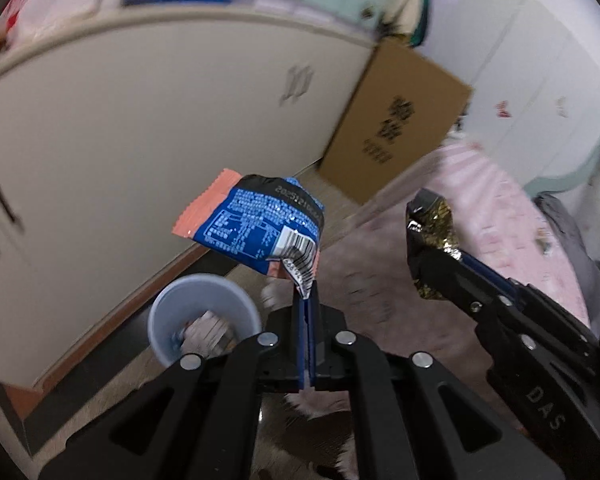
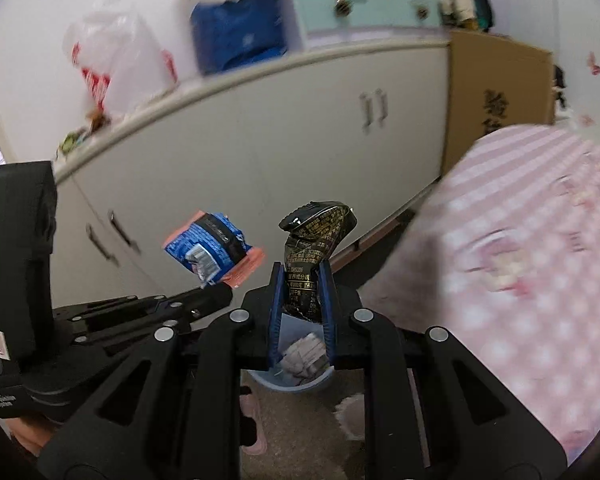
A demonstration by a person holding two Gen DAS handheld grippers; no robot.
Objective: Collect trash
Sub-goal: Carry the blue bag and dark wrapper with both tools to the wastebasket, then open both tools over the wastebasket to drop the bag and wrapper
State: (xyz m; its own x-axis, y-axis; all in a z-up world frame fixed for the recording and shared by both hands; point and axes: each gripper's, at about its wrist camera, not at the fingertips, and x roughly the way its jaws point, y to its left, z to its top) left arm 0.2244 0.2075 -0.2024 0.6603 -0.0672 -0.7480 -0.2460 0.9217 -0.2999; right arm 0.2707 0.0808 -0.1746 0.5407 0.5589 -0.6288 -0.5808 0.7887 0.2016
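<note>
My left gripper [image 1: 306,296] is shut on a blue and orange snack wrapper [image 1: 260,228], held by its barcode corner in the air. The wrapper also shows in the right wrist view [image 2: 212,250]. My right gripper [image 2: 303,276] is shut on a black and gold wrapper [image 2: 316,236], which also shows in the left wrist view [image 1: 432,240]. A light blue trash bin [image 1: 204,316] with paper inside stands on the floor below; in the right wrist view the bin [image 2: 292,380] sits under my right gripper.
A long white cabinet [image 2: 260,140] runs along the back. A cardboard box [image 1: 396,120] leans by it. A bed with a pink cover [image 2: 520,260] fills the right. Plastic bags [image 2: 120,56] lie on the cabinet top. A pink slipper [image 2: 252,428] lies on the floor.
</note>
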